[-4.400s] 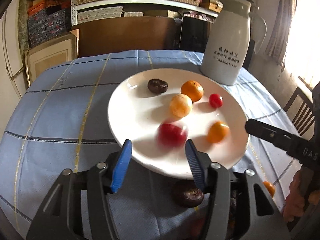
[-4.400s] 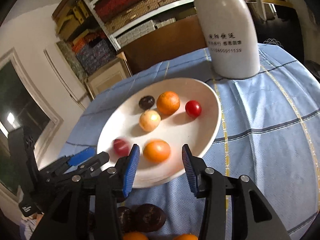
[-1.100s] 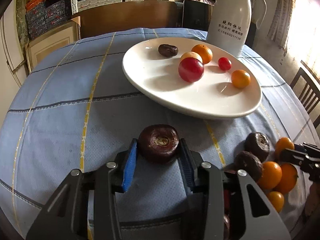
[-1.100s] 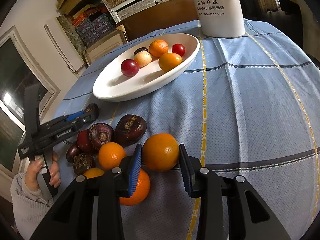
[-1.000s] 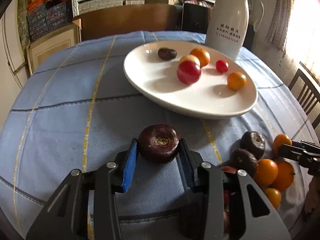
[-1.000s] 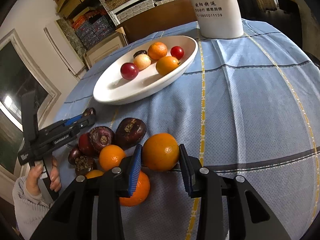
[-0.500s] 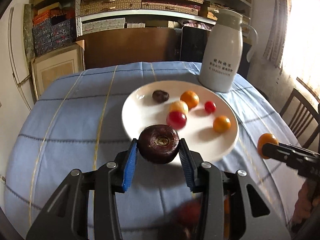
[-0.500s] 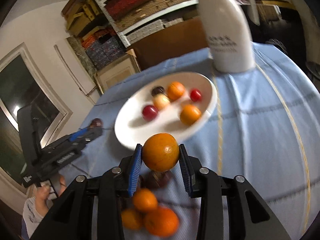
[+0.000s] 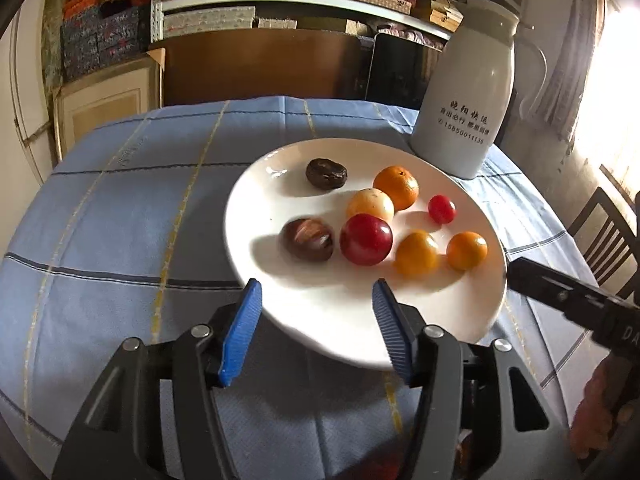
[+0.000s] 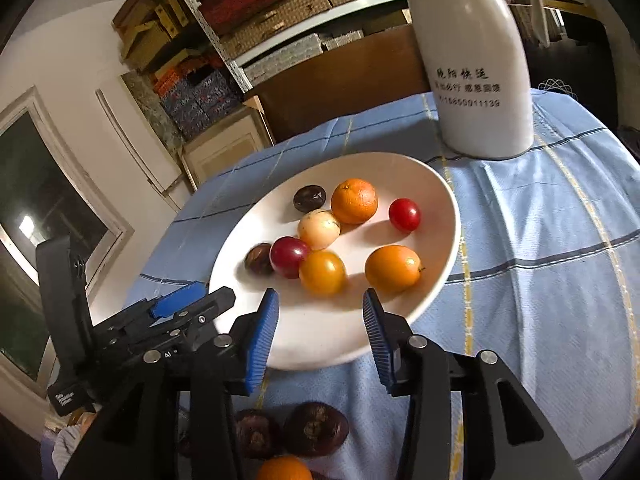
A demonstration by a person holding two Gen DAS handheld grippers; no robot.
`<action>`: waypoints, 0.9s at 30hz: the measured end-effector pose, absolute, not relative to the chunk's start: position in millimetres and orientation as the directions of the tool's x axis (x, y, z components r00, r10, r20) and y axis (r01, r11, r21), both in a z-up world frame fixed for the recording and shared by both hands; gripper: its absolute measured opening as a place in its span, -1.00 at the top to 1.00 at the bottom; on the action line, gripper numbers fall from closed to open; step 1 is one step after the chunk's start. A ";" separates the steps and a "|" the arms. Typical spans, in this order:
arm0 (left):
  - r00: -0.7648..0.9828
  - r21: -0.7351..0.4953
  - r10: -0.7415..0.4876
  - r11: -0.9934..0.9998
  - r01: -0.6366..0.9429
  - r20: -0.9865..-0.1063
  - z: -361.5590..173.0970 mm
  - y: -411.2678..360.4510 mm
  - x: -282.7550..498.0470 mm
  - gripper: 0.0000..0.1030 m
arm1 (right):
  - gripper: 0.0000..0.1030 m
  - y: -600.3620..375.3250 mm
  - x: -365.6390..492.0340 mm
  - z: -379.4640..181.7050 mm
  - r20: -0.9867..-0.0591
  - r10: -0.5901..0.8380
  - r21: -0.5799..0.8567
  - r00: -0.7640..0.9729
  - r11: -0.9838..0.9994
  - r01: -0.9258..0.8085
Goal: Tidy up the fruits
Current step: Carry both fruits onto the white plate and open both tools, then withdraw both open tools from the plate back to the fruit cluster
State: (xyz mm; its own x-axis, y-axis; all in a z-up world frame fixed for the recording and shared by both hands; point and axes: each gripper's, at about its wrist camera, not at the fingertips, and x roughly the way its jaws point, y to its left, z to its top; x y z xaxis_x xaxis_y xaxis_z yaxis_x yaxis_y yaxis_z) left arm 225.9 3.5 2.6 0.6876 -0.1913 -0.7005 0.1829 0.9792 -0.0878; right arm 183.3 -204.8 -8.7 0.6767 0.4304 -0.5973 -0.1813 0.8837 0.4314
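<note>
A white plate [image 9: 304, 308] on the blue checked tablecloth holds several fruits: a dark brown one [image 9: 308, 239] at its left, a red one [image 9: 366, 239], a small orange [image 9: 416, 254] beside another orange [image 9: 467, 250]. My left gripper [image 9: 316, 320] is open and empty over the plate's near rim. My right gripper [image 10: 318, 330] is open and empty over the plate's [image 10: 432, 300] near edge, behind the small orange [image 10: 322, 273]. Its arm [image 9: 568, 300] shows at the right in the left wrist view.
A tall white jug [image 9: 466, 92] stands behind the plate, and also shows in the right wrist view [image 10: 472, 60]. Loose dark brown fruits [image 10: 316, 428] and an orange [image 10: 284, 470] lie on the cloth below my right gripper. A chair [image 9: 604, 232] stands at the right.
Both grippers have opened. The dark brown fruit left my left gripper and the orange left my right gripper; both now lie on the plate.
</note>
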 end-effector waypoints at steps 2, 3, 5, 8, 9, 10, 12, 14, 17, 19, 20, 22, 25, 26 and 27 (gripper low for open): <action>0.704 -0.067 -0.172 0.982 0.174 -0.689 4.3 5.8 215.7 -0.42 | -0.04 -210.5 172.6 -6.3 -0.589 0.417 0.427 0.693 0.888 -0.172; 0.706 -0.065 -0.170 0.983 0.174 -0.687 4.5 6.8 211.8 -0.43 | -0.09 -213.9 168.1 -5.6 -0.583 0.414 0.428 0.699 0.888 -0.168; 0.703 -0.072 -0.180 0.981 0.181 -0.688 4.4 8.0 203.9 -0.44 | -0.11 -219.7 160.4 -6.4 -0.578 0.411 0.431 0.705 0.887 -0.164; 0.698 -0.064 -0.190 0.977 0.202 -0.690 2.9 4.9 188.9 -0.51 | -0.20 -232.7 145.1 -12.7 -0.577 0.414 0.456 0.704 0.878 -0.143; 0.696 -0.053 -0.192 0.975 0.217 -0.692 1.7 1.4 182.5 -0.53 | -0.24 -235.8 141.3 -14.8 -0.579 0.413 0.459 0.704 0.878 -0.137; 0.692 -0.043 -0.196 0.972 0.231 -0.695 0.4 -1.9 176.9 -0.54 | -0.27 -240.6 136.3 -17.2 -0.582 0.407 0.463 0.704 0.878 -0.125; 0.688 -0.017 -0.203 0.963 0.268 -0.696 -1.1 -10.6 163.9 -0.58 | -0.31 -246.6 130.0 -19.4 -0.584 0.400 0.471 0.706 0.876 -0.107; 0.697 0.021 -0.195 0.957 0.288 -0.691 -1.4 -19.0 153.8 -0.76 | -0.32 -254.9 124.7 -19.0 -0.572 0.403 0.490 0.715 0.866 -0.096; 0.708 0.089 -0.162 0.949 0.303 -0.687 -4.4 -28.6 139.8 -0.77 | -0.35 -260.1 124.0 -17.6 -0.562 0.401 0.503 0.724 0.860 -0.086; 0.705 0.104 -0.150 0.947 0.305 -0.693 -6.9 -30.1 136.5 -0.77 | -0.36 -261.8 124.3 -18.6 -0.563 0.403 0.509 0.721 0.857 -0.082; 0.706 0.113 -0.142 0.947 0.302 -0.694 -8.0 -30.0 135.2 -0.77 | -0.36 -261.4 124.5 -18.8 -0.565 0.405 0.511 0.719 0.856 -0.080; 0.707 0.117 -0.135 0.948 0.295 -0.694 -9.2 -28.8 135.4 -0.77 | -0.36 -260.1 126.0 -19.4 -0.567 0.411 0.514 0.714 0.854 -0.083; 0.703 0.102 -0.142 0.950 0.294 -0.697 -9.5 -26.5 138.1 -0.79 | -0.36 -258.7 125.3 -18.6 -0.566 0.411 0.510 0.714 0.856 -0.089; 0.706 0.110 -0.133 0.951 0.288 -0.695 -9.8 -25.9 139.1 -0.86 | -0.36 -258.6 125.1 -18.5 -0.565 0.412 0.510 0.715 0.855 -0.090; 0.711 0.121 -0.120 0.953 0.278 -0.693 -10.7 -25.3 139.6 -0.91 | -0.36 -258.8 124.5 -18.7 -0.565 0.411 0.510 0.715 0.856 -0.089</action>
